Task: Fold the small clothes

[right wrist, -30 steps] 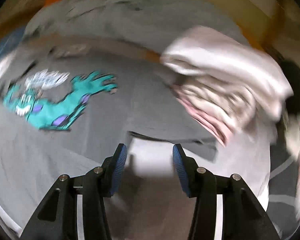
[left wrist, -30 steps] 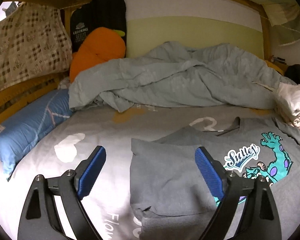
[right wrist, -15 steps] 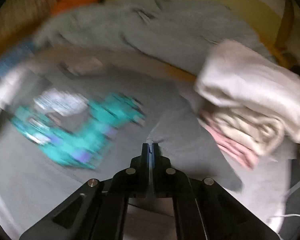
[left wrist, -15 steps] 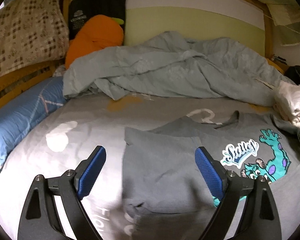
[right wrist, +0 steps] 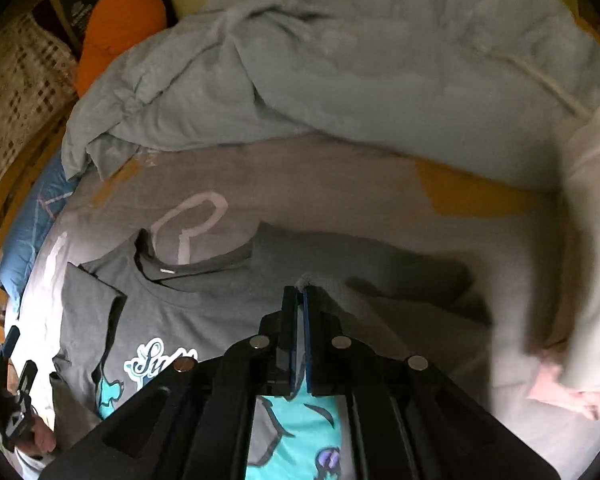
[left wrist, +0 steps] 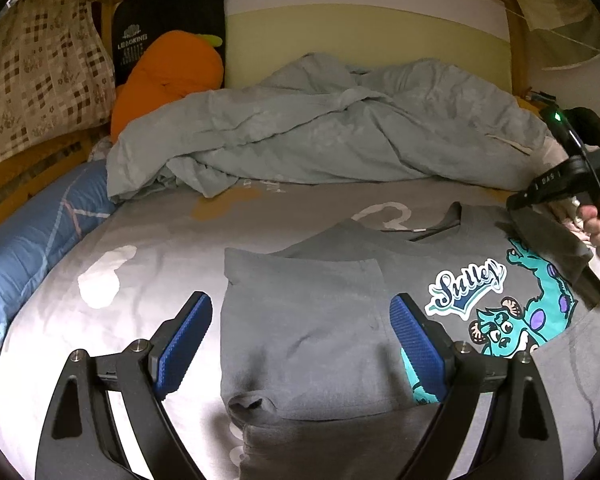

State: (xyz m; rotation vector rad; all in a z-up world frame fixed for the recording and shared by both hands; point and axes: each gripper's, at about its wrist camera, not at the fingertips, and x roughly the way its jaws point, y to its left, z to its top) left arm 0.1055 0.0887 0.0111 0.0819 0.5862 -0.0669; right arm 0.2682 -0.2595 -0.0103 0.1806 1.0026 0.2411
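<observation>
The grey T-shirt (left wrist: 324, 320) lies at lower centre on the bed (left wrist: 148, 248); left gripper (left wrist: 300, 344) hovers, jaws wide; right gripper (right wrist: 299, 292) pinches its sleeve edge

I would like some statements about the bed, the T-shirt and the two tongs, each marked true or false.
1. The left tongs stand open above the folded-in side of the grey T-shirt. True.
2. The right tongs are wide open. False: they are shut, pinching a piece of the T-shirt's fabric.
3. The T-shirt's print is red. False: it is teal, with purple spots.
4. An orange plush lies behind the crumpled blanket. True.
</observation>
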